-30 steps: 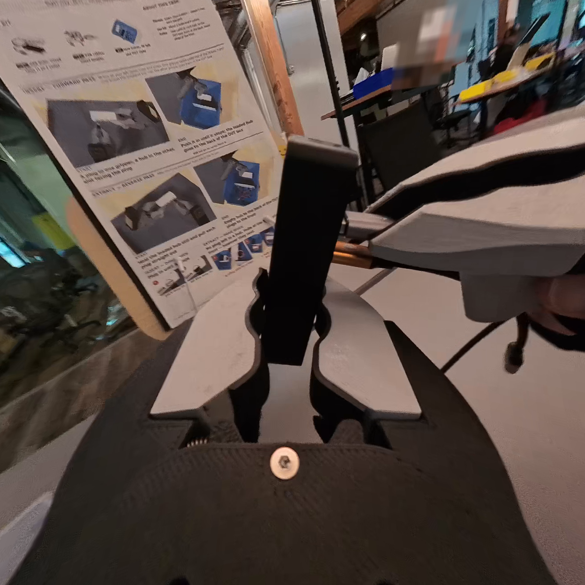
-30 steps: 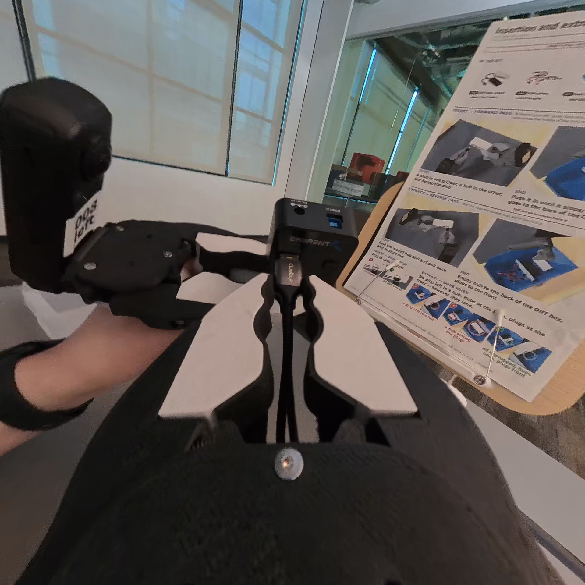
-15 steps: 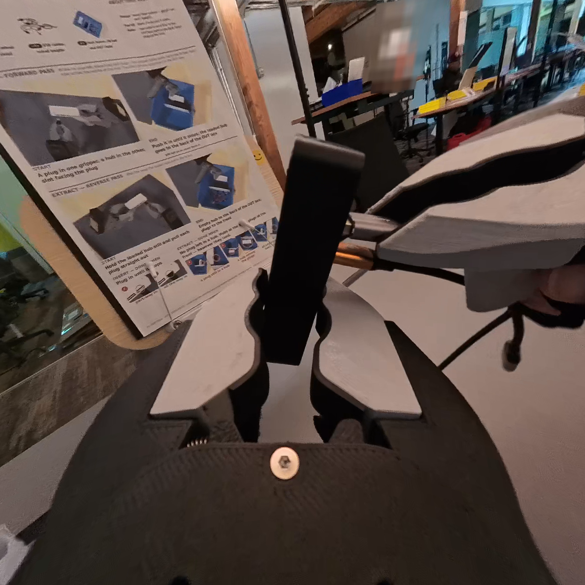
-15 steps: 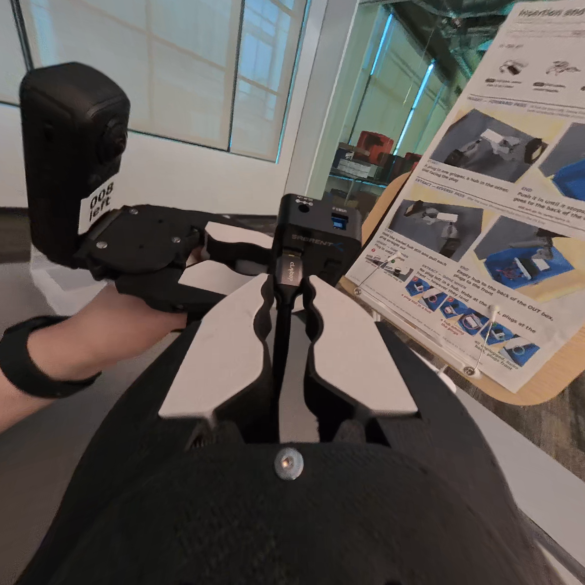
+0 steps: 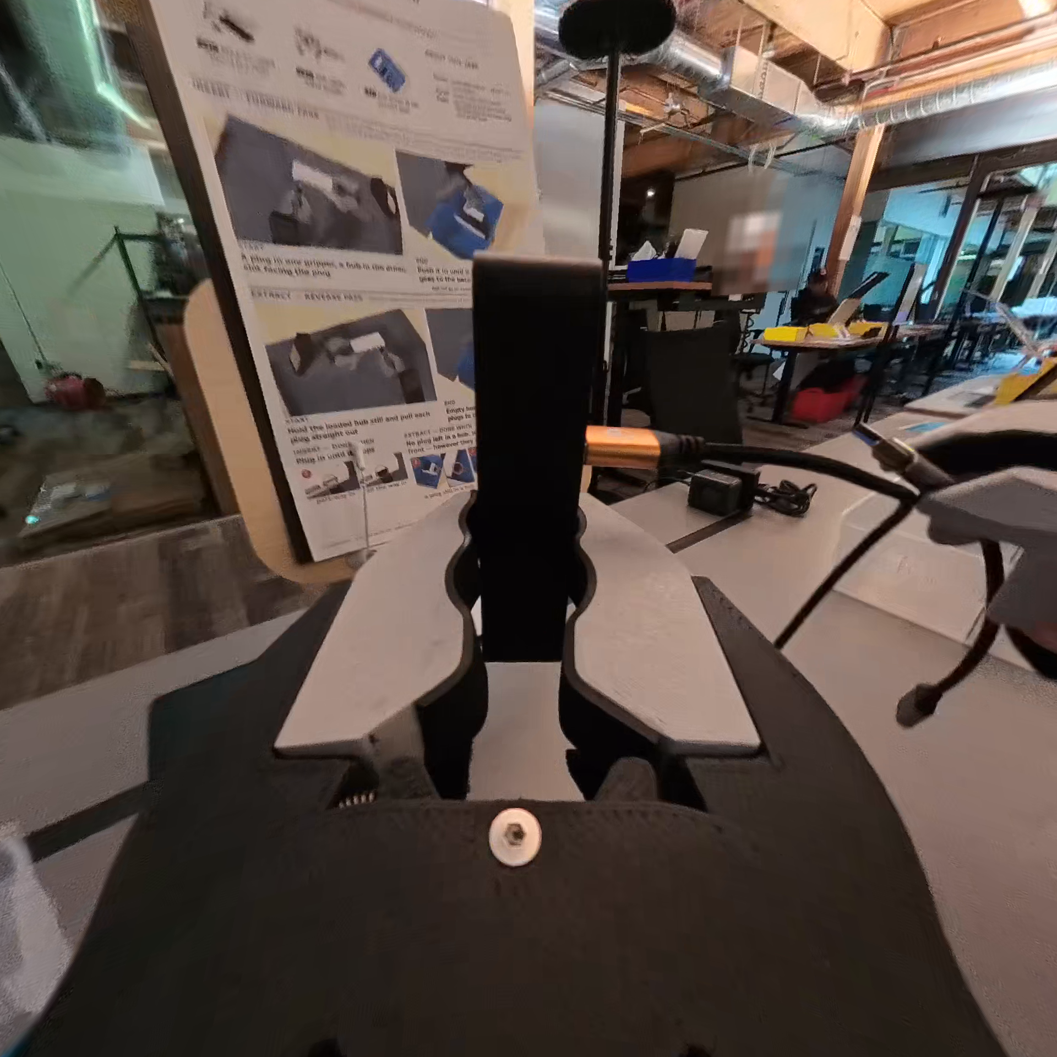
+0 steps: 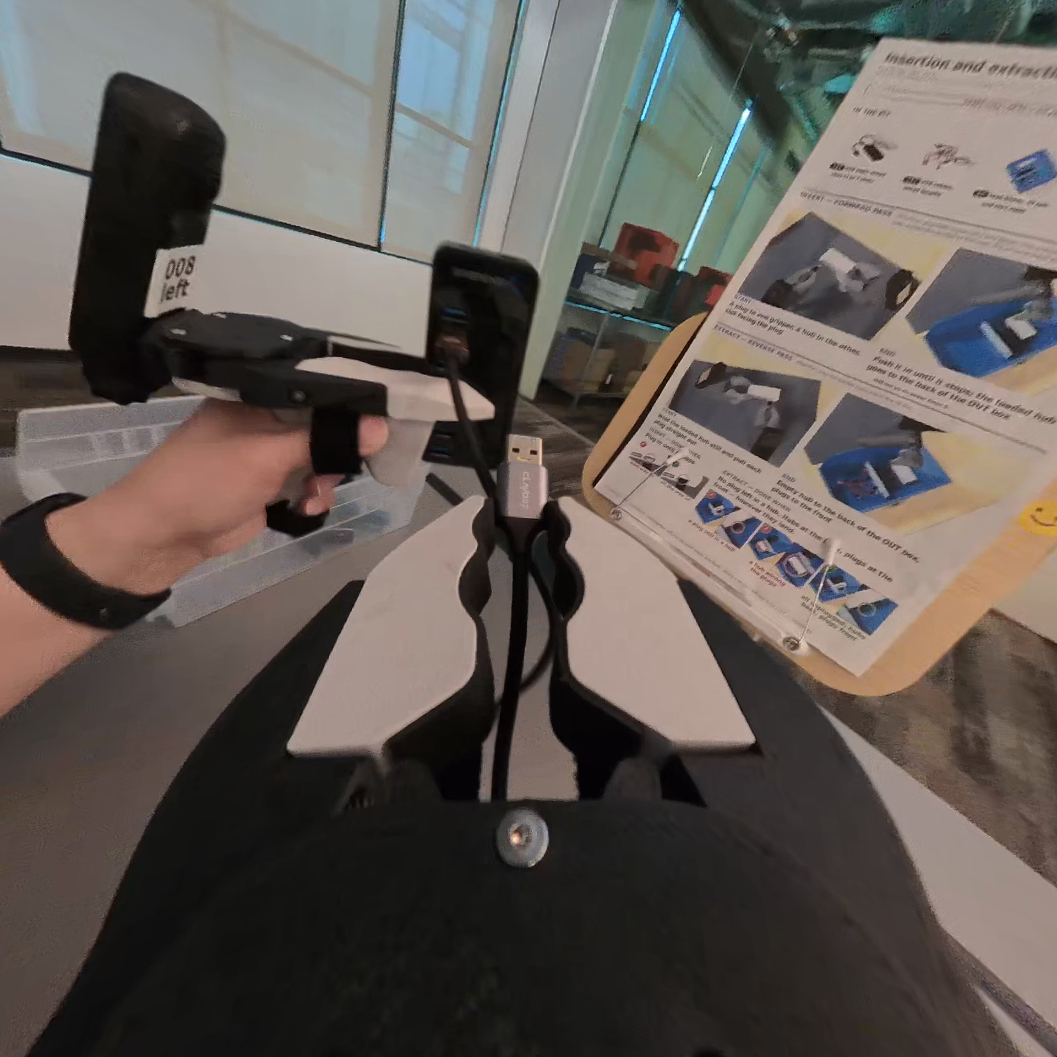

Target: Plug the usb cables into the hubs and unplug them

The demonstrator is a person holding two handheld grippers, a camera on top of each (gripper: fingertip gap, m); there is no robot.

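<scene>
My left gripper (image 5: 523, 549) is shut on a black USB hub (image 5: 535, 434) and holds it upright. An orange-sleeved plug (image 5: 620, 447) with a black cable sits in the hub's right side. My right gripper (image 6: 520, 526) is shut on a grey USB plug (image 6: 521, 486), whose bare metal tip points up, a short way clear of the hub (image 6: 486, 343). The right gripper shows at the right edge of the left wrist view (image 5: 995, 492). The left gripper, held by a hand, shows in the right wrist view (image 6: 354, 389). A second black cable (image 6: 466, 423) hangs from the hub.
An instruction sheet on a wooden board (image 5: 354, 274) stands behind the hub; it also shows in the right wrist view (image 6: 858, 400). A clear plastic bin (image 6: 229, 515) lies under the left hand. A black power adapter (image 5: 723, 489) rests on the grey table (image 5: 858, 801). One gripper's finger ends stand about 12 centimetres off the other's.
My right gripper has pulled the grey plug out of the hub and drawn back. The orange plug stays in. The left gripper has swung the hub round, keeping hold.
</scene>
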